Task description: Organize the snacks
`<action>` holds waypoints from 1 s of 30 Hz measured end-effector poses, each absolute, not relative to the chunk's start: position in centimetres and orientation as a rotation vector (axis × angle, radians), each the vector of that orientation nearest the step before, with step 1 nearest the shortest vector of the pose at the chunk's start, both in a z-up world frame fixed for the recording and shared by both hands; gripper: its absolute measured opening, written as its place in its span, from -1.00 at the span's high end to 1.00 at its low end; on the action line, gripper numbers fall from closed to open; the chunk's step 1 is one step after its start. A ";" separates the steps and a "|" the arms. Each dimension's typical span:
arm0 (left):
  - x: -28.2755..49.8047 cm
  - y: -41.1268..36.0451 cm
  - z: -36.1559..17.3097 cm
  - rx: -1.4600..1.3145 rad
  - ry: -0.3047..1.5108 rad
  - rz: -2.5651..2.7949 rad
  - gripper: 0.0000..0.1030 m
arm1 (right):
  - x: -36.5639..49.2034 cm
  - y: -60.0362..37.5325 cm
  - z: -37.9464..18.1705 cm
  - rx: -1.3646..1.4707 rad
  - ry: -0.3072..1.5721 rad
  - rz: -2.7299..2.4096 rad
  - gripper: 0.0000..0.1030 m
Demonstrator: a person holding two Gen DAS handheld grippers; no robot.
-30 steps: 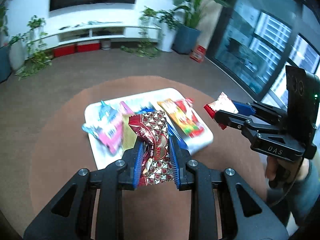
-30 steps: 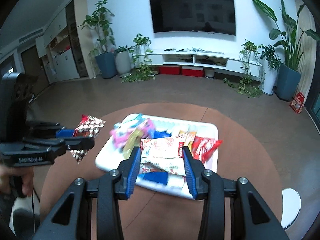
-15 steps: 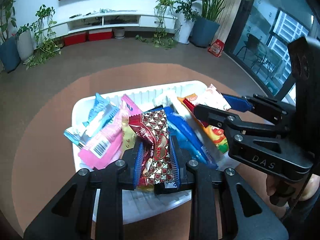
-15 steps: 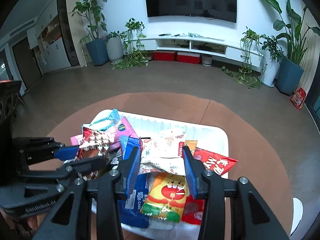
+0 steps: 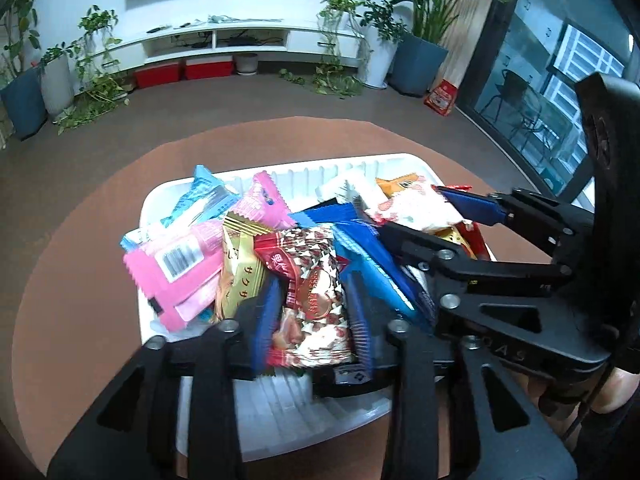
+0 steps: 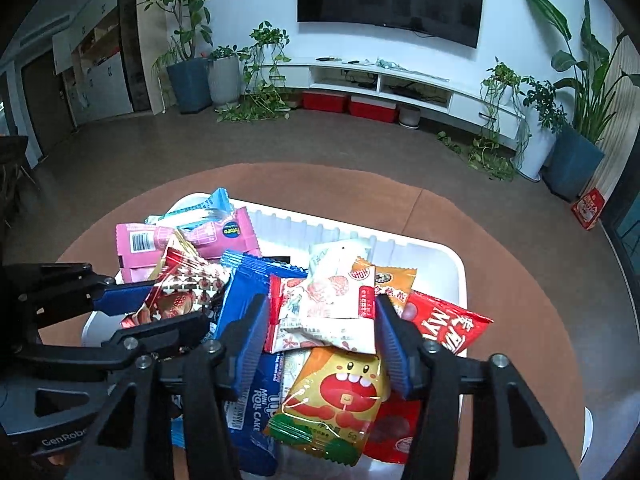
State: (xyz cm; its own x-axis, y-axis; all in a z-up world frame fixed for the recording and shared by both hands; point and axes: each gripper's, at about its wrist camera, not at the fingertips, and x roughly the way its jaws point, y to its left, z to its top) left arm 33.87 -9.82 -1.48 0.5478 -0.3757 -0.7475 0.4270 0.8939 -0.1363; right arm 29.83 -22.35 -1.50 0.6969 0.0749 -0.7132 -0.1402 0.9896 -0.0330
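A white tray on the round brown table holds a pile of snack packets. My left gripper sits low over the tray's near side. Its jaws are opening, and a red heart-patterned packet lies loose between them on the pile. My right gripper hovers over the tray's right part. Its jaws are opening too, around a white packet with red print that rests on other packets.
The pile includes a pink packet, a blue roll-cake packet, a yellow cartoon packet and a red packet. The two grippers sit close side by side. A hand holds the right one. Brown tabletop rings the tray.
Both grippers came down over the tray carrying their packets. Their jaws have since spread, and the heart-patterned and white packets now lie on the pile.
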 end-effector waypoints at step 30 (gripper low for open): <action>13.1 -3.7 6.1 -0.003 0.597 -0.035 -0.99 | 12.8 -23.7 4.0 0.035 0.578 0.040 -1.00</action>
